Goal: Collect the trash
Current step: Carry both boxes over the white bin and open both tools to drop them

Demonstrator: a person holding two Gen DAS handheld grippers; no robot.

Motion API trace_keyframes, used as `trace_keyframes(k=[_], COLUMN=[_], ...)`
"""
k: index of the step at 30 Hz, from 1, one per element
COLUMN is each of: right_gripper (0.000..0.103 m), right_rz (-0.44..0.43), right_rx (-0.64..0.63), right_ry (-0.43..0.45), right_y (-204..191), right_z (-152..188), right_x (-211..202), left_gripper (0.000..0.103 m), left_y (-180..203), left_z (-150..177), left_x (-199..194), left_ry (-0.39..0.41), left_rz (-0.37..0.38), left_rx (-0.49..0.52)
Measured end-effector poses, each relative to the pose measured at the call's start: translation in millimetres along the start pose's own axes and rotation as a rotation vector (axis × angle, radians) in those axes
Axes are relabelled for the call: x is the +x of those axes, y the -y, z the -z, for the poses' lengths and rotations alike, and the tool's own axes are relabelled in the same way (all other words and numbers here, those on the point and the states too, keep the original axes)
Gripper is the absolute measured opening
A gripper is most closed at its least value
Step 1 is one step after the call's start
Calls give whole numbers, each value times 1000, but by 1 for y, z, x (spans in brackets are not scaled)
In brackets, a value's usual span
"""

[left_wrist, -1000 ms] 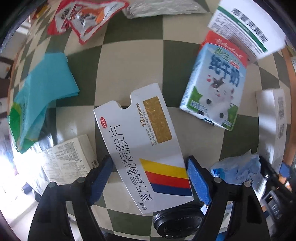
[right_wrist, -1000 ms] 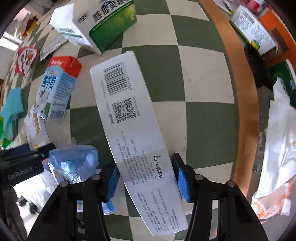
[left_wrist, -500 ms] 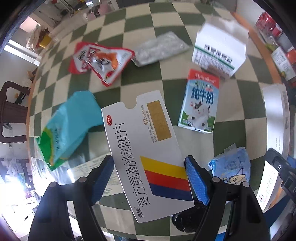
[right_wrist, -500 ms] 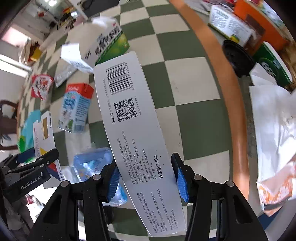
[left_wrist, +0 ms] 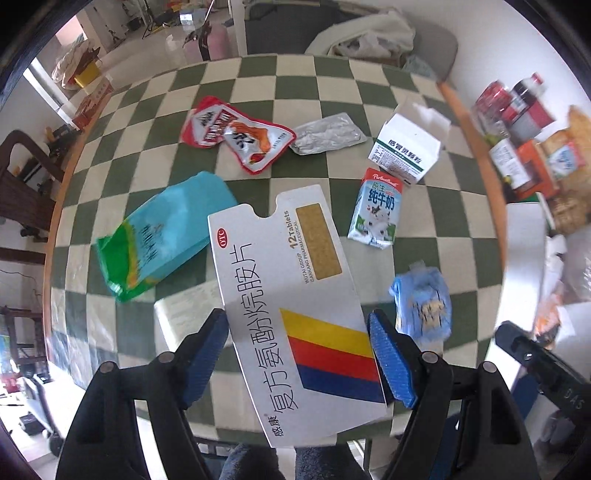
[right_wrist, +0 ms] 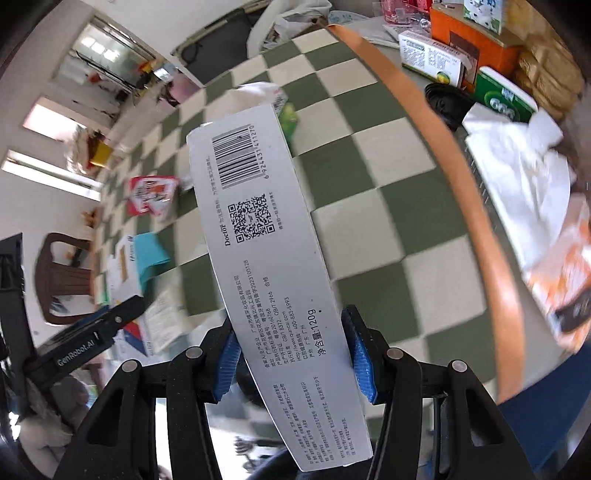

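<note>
My left gripper (left_wrist: pixel 299 347) is shut on a flat white tablet box (left_wrist: pixel 291 295) with yellow, red and blue stripes, held high above the green-and-cream checked table (left_wrist: pixel 332 88). Below it on the table lie a teal and green bag (left_wrist: pixel 166 236), a red snack packet (left_wrist: pixel 236 136), a silver foil pouch (left_wrist: pixel 328 134), a small milk carton (left_wrist: pixel 376 208), an opened white and green box (left_wrist: pixel 406 153) and a crumpled blue wrapper (left_wrist: pixel 424 302). My right gripper (right_wrist: pixel 291 350) is shut on a long white carton (right_wrist: pixel 266 266) with a barcode and QR code, also lifted off the table.
An orange rim (right_wrist: pixel 443 147) bounds the table's right side. Beyond it stand boxes, jars and white paper (right_wrist: pixel 517 158). A brown chair (left_wrist: pixel 22 177) stands at the left, and a dark chair with cloth (left_wrist: pixel 354 33) sits behind the far edge.
Both grippers have risen with their boxes, so the table looks smaller and farther. The right view has tilted up and now shows the room beyond the table.
</note>
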State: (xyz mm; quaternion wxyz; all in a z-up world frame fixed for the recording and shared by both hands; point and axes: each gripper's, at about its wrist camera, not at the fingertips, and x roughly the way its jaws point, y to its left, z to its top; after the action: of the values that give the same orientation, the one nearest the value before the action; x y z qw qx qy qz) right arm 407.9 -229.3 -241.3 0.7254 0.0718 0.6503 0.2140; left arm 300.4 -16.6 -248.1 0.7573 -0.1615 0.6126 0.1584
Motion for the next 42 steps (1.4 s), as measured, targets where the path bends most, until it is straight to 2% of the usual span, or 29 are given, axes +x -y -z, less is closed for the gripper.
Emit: trace_keyframes(k=[6,10,14,17,21,25,27,34,37,40,42], right_gripper=[54,54,54,54,54,54,54,54,54,55,56], right_rz=[-67,-84,-92,-91,-59,-29,-12,24,22,27,33], right_rx=[-13,-14,-12,-1,25,11,-8,2,20,20,20], right_ry=[19,18,-33,-112,-255,-375,-413,-515,-551,-568,-598], right_y=[-30,-56,-79,-87,-79,-63,-57,-23,-7,1,4], right_z=[72,140,224,287,360,408,420,442,435,430,429], right_x=[-29,-34,-19,8,67,145,186,355,422,472,504], left_gripper=[75,75,75,75,75,75,75,75,76,77,90], left_y=[-52,-93,-137,-162,-194,-220,-226,-239,-241,-245,-253], left_z=[64,119,182,225,277,318,329,353,352,349,348], left_x=[-38,-47,-37,-11,47,133,173,339,389,423,428], left_ry=[45,37,-8,-76,-190,-295,-326,-456,-512,-538,-529], left_rz=[89,126,150,136,102,93,89,81,103,89,85], left_rx=[-25,-22,-29,-25,-59,-141,-173,-226,-192,-178,-171])
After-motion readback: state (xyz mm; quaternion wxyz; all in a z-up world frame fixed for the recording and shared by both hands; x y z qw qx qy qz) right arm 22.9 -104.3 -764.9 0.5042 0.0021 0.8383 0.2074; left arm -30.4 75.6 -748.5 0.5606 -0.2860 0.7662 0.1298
